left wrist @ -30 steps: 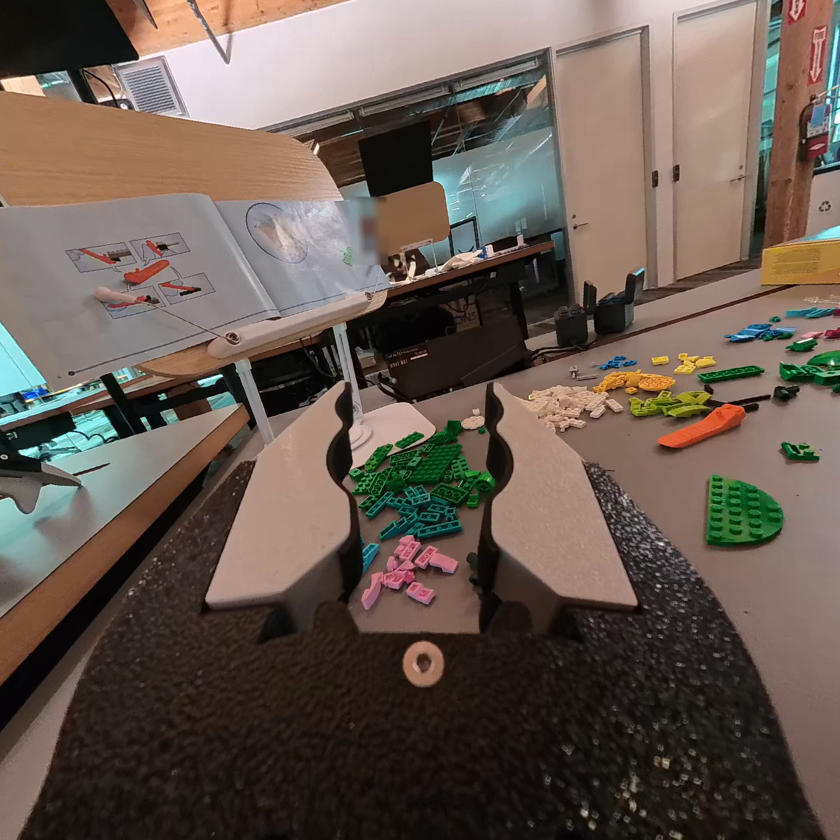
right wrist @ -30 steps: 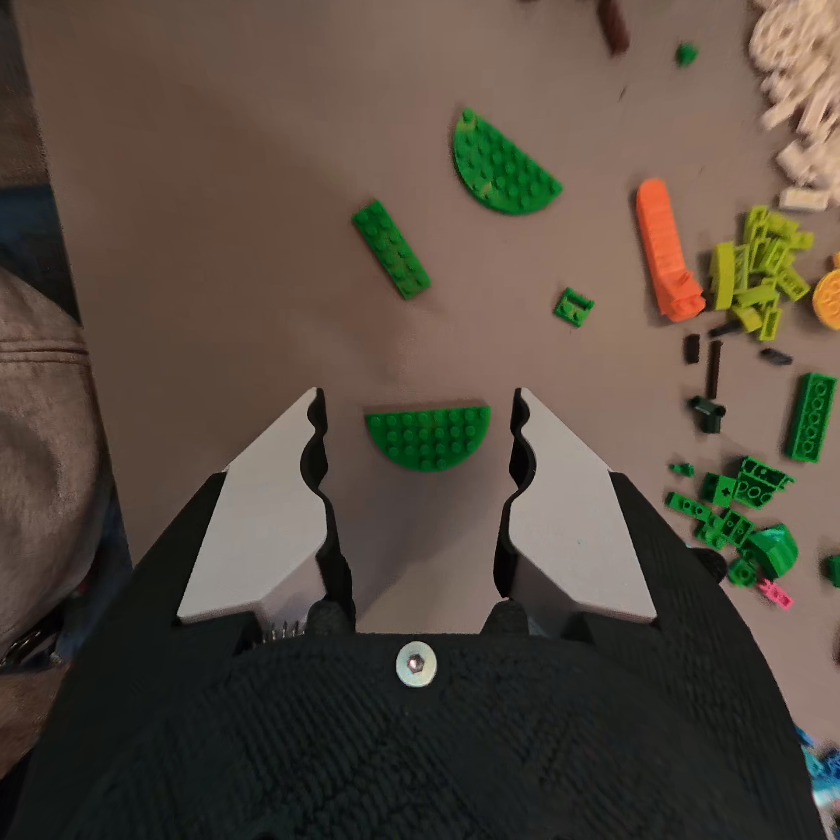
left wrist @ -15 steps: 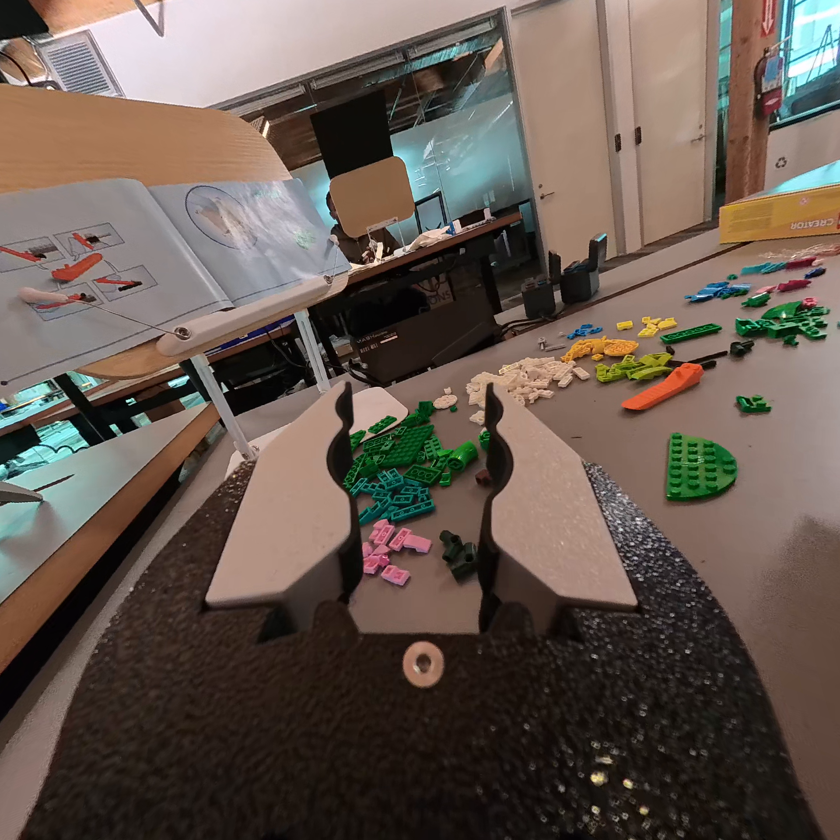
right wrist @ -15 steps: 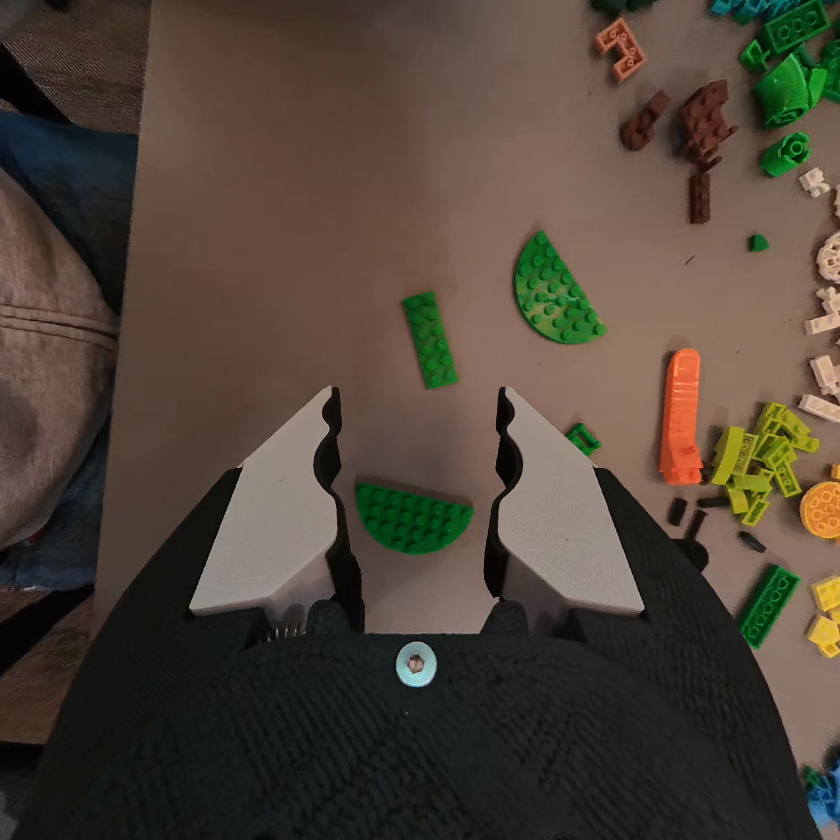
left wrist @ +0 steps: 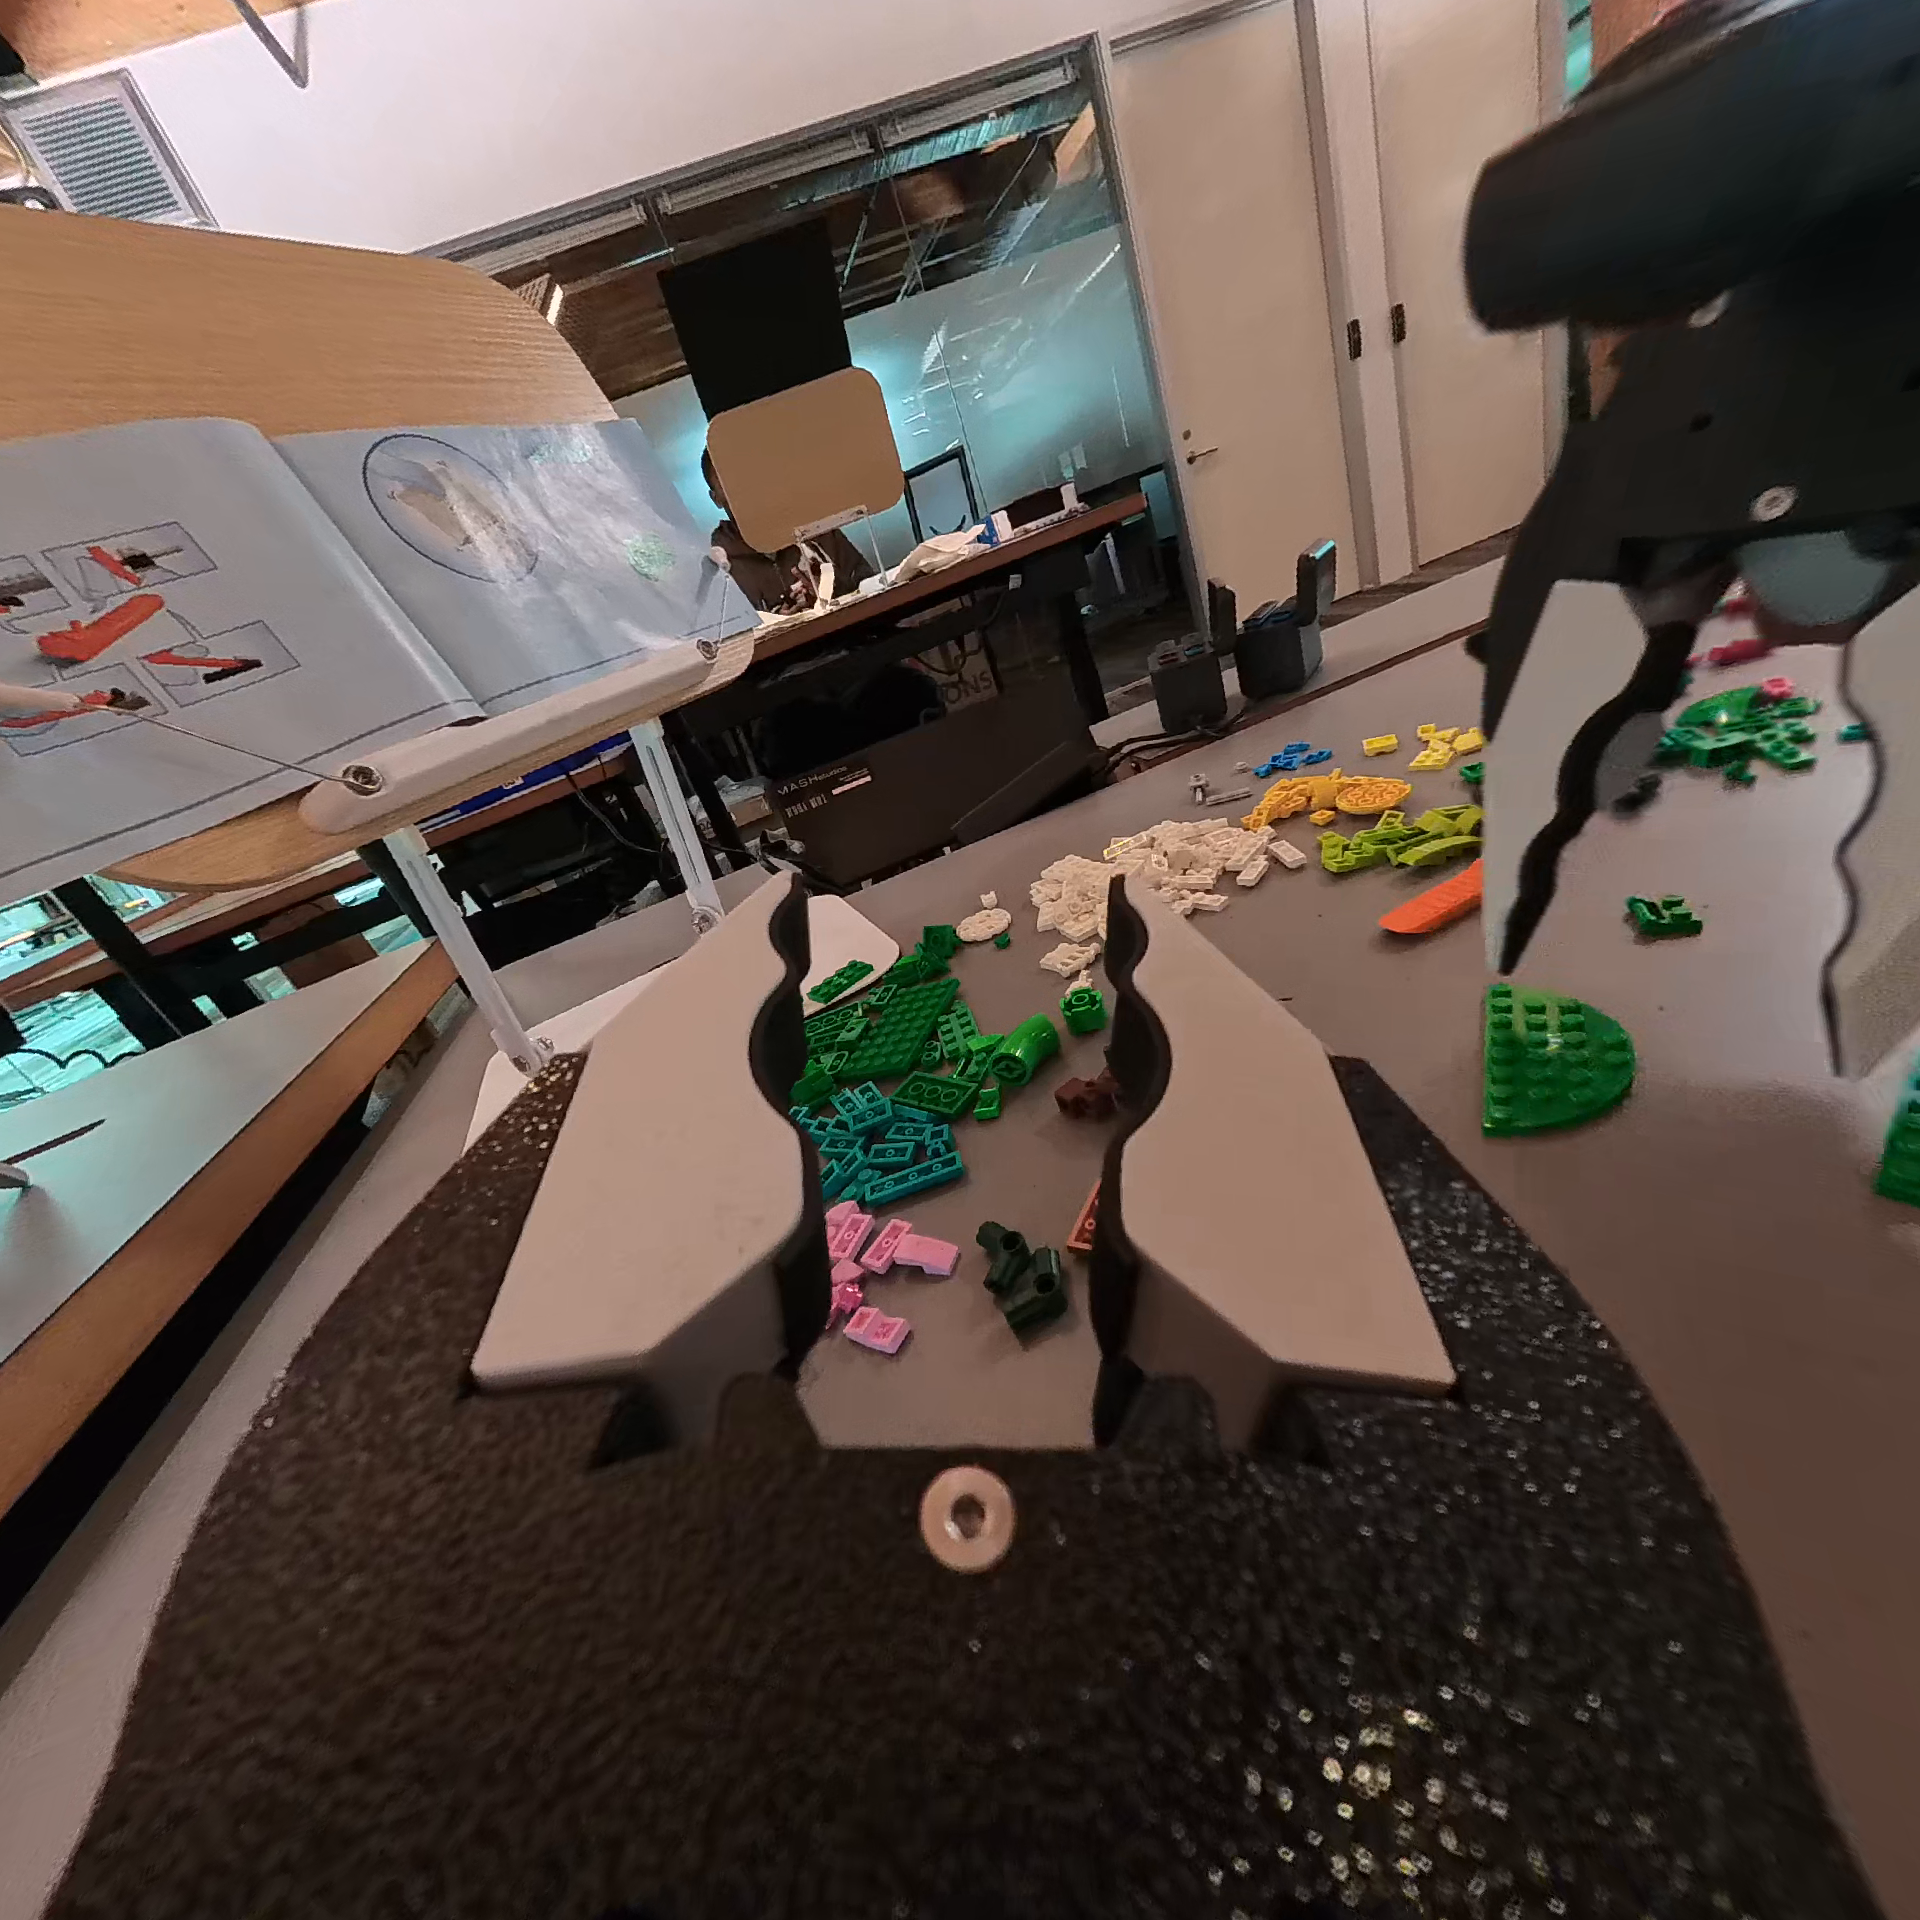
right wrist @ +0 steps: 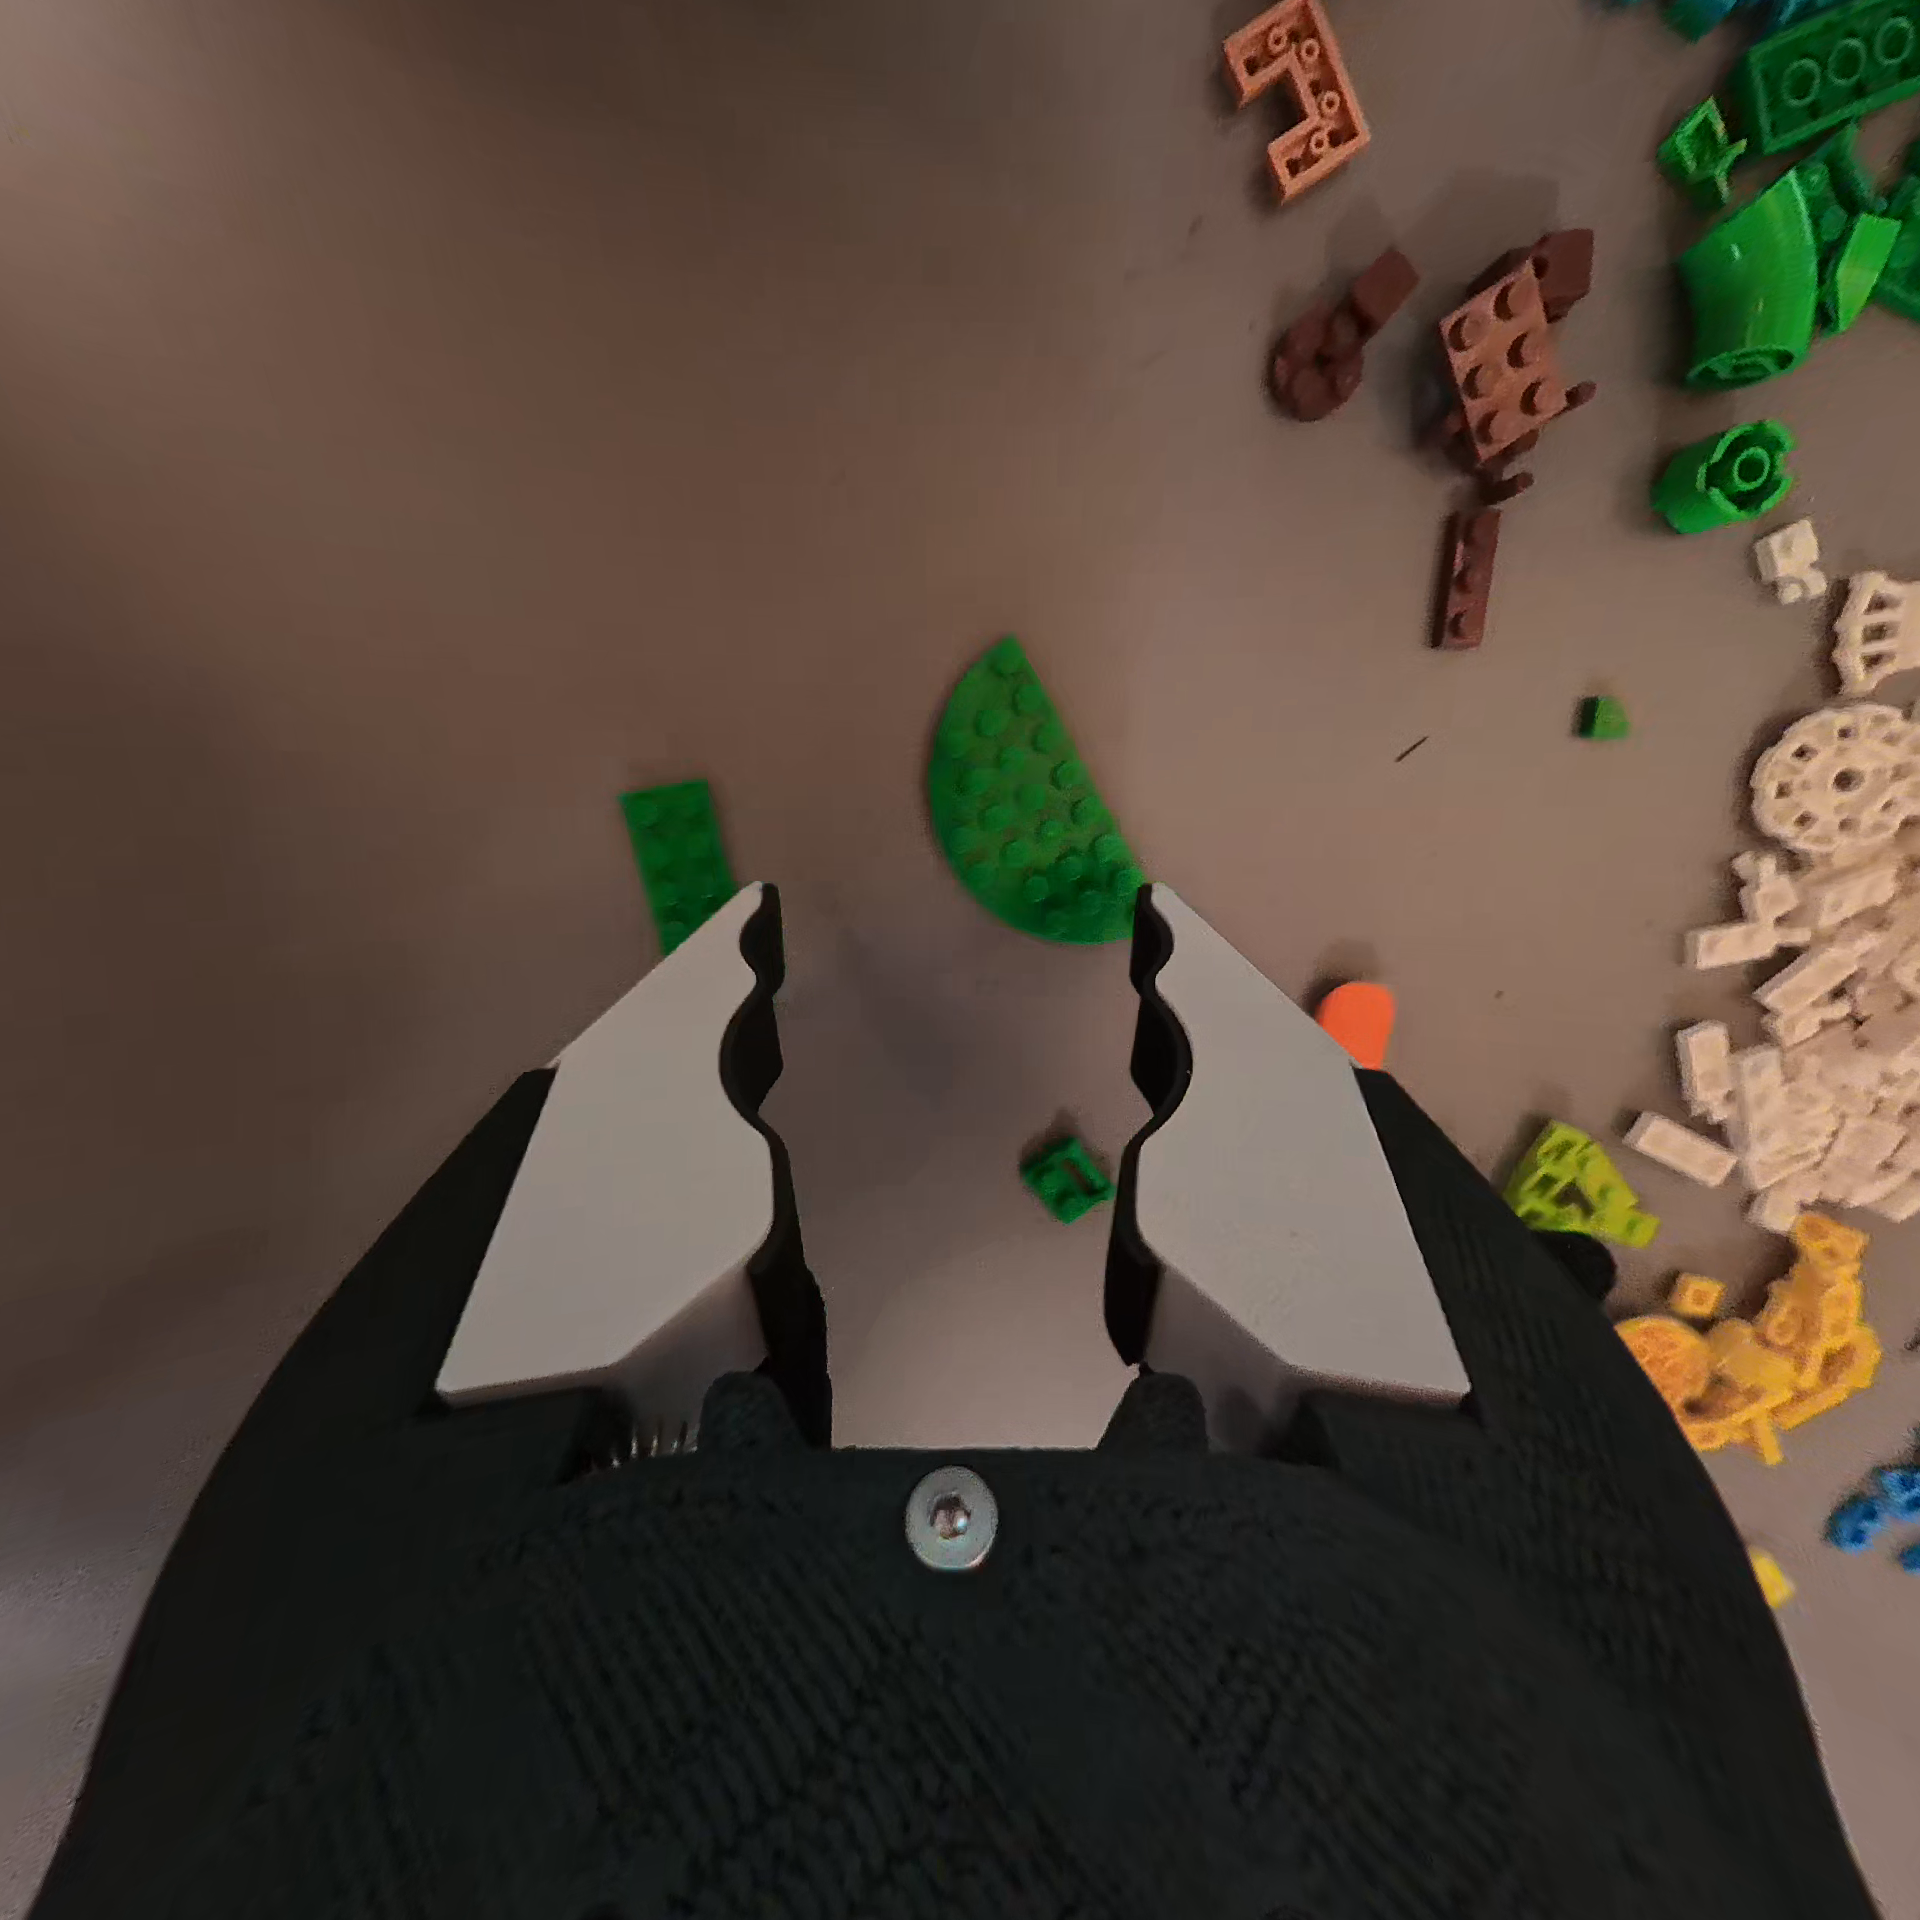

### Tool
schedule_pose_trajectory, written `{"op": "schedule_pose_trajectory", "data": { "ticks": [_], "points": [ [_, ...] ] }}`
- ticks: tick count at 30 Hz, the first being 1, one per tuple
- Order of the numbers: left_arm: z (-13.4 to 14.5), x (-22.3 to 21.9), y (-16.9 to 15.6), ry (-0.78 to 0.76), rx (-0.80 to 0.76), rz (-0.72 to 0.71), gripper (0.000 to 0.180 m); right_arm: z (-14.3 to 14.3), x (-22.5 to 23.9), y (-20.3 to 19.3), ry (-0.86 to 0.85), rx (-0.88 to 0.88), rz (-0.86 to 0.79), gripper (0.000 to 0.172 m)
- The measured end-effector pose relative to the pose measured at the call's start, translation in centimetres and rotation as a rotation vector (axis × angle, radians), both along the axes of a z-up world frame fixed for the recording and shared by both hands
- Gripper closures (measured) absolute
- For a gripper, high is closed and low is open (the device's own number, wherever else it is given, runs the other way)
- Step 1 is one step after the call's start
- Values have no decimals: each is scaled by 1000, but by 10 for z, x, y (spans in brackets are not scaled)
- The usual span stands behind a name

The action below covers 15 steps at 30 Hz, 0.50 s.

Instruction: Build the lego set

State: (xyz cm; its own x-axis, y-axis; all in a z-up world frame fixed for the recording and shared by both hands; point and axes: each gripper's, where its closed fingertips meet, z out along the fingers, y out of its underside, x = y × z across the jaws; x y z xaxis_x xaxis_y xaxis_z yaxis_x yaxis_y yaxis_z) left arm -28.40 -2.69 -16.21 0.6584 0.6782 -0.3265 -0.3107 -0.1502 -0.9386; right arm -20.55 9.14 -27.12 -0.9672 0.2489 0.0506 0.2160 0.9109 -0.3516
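Note:
My left gripper [left wrist: 954, 894] is open and empty, held low over the grey table [left wrist: 1299, 1143]. It points at piles of green [left wrist: 914, 1029], teal [left wrist: 883, 1143] and pink bricks [left wrist: 883, 1257]. My right gripper [right wrist: 954, 899] is open and empty and points down at the table. A green half-round plate [right wrist: 1023, 800] lies flat just beyond its right fingertip, and a long green plate [right wrist: 675, 852] lies by its left fingertip. A small green piece [right wrist: 1065, 1174] lies on the table under its jaws. The left wrist view shows the right gripper [left wrist: 1673, 1018] above the half-round plate [left wrist: 1553, 1060].
An open instruction booklet [left wrist: 312, 582] rests on a white stand at the left. White [left wrist: 1153, 873], yellow [right wrist: 1756, 1351] and lime bricks, brown bricks [right wrist: 1496, 364] and an orange tool [left wrist: 1434, 904] lie to the right. A person sits at a far desk. Measured from the fingertips, the small green piece [right wrist: 1065, 1174] is 6 cm or so from the right gripper and 20 cm from the left. My left wrist view [left wrist: 1663, 910] looks at it from another angle.
The right gripper moved forward past a second green half-round plate that lay between its fingers without gripping it; that plate is now out of view. The right gripper has come into the left wrist view.

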Motion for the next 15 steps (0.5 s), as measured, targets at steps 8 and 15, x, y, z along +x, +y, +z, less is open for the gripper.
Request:
{"op": "schedule_pose_trajectory", "data": {
  "ticks": [8, 15],
  "points": [
    [0, -1, 1, -21, 20, -22, 126, -6, -7, -8, -159, -3, 30, 107],
    [-3, 3, 7, -12, -8, -41, 126, 8, 51, -3, -441, -60, -42, 107]
  ]
}}
